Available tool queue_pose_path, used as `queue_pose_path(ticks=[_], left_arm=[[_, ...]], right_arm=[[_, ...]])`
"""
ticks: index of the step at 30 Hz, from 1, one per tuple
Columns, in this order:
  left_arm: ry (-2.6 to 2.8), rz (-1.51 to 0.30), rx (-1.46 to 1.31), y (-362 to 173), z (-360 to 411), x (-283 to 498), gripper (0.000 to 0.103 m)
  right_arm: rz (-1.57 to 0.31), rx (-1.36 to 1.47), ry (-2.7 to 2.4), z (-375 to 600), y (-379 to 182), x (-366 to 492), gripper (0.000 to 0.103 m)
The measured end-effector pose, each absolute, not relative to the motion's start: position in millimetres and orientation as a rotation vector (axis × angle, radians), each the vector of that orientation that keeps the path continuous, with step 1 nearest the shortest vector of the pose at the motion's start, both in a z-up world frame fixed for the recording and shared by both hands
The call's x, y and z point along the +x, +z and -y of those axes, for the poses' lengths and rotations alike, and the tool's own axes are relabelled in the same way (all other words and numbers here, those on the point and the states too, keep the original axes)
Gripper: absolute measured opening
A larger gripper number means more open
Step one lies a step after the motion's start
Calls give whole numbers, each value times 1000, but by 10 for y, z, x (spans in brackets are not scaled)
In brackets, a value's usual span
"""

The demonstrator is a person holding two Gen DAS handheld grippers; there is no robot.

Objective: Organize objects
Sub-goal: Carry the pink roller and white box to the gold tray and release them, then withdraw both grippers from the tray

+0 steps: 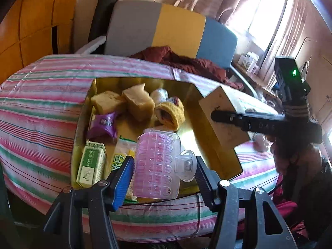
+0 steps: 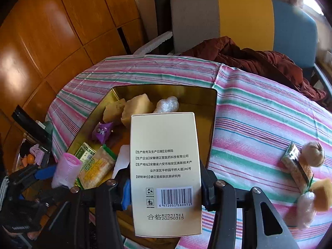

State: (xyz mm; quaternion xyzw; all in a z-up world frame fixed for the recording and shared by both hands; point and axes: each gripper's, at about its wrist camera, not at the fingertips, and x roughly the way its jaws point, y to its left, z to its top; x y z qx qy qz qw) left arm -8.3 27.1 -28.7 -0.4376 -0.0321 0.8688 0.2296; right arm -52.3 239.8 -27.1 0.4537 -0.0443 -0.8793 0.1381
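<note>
Wood-panelled wall behind; a chair (image 2: pixel 244 18) with grey, yellow and blue back panels stands at the far edge of the table, a dark red garment (image 2: pixel 255 62) heaped at its foot. Striped cloth (image 2: pixel 259 112), pink, green and white, covers the table and drapes over the near edge.

Gold tin (image 1: pixel 215 137), shiny, straight-walled with cut corners, sits on the cloth near the front edge. Its left and far parts are crowded: two pale sponge-like blocks (image 1: pixel 124 101), a purple wrapped sweet (image 1: pixel 103 124), a green-and-white small carton (image 1: pixel 91 166), a yellow snack packet (image 2: pixel 95 170), a clear crinkled wrap (image 2: pixel 168 103), a yellow rolled cloth (image 1: pixel 170 114). Bare gold floor shows along the tin's right side.

Left gripper (image 1: pixel 164 172): jaws set moderately wide, closed on a clear ribbed plastic clip (image 1: pixel 157 164) with pink inside, held above the tin's near edge.

Right gripper (image 2: pixel 166 188): jaws clamped on a cream cardboard box (image 2: pixel 166 166), printed text and barcode facing up, held over the tin's near right part.

Right of the tin the cloth is open; near the right edge lie a wrapped bar (image 2: pixel 296 170), a round tan plush piece (image 2: pixel 313 153), a yellow block (image 2: pixel 321 195).
</note>
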Motion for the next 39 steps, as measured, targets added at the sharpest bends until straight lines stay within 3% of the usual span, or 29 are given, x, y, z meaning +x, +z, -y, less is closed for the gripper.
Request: queue_pose_path(ticks=[3, 7, 9, 20, 24, 39], left_arm=[[2379, 78, -1268, -385, -279, -140, 59], [2367, 73, -1306, -439, -235, -124, 61], [2366, 73, -1305, -437, -208, -107, 65], [2437, 201, -1255, -266, -12, -131, 64], [2448, 208, -1245, -230, 4, -108, 64], [2527, 180, -1234, -165, -20, -124, 64]], right_arm=[[96, 1299, -2554, -2360, -286, -657, 52], [159, 1309, -2596, -2424, -335, -879, 74], [192, 1326, -2626, -2466, -343, -919, 76], [84, 1265, -2558, -2258, -300, -494, 75], [89, 1307, -2442, -2188, -383, -353, 67], [168, 1394, -2447, -2287, -571, -832, 74]])
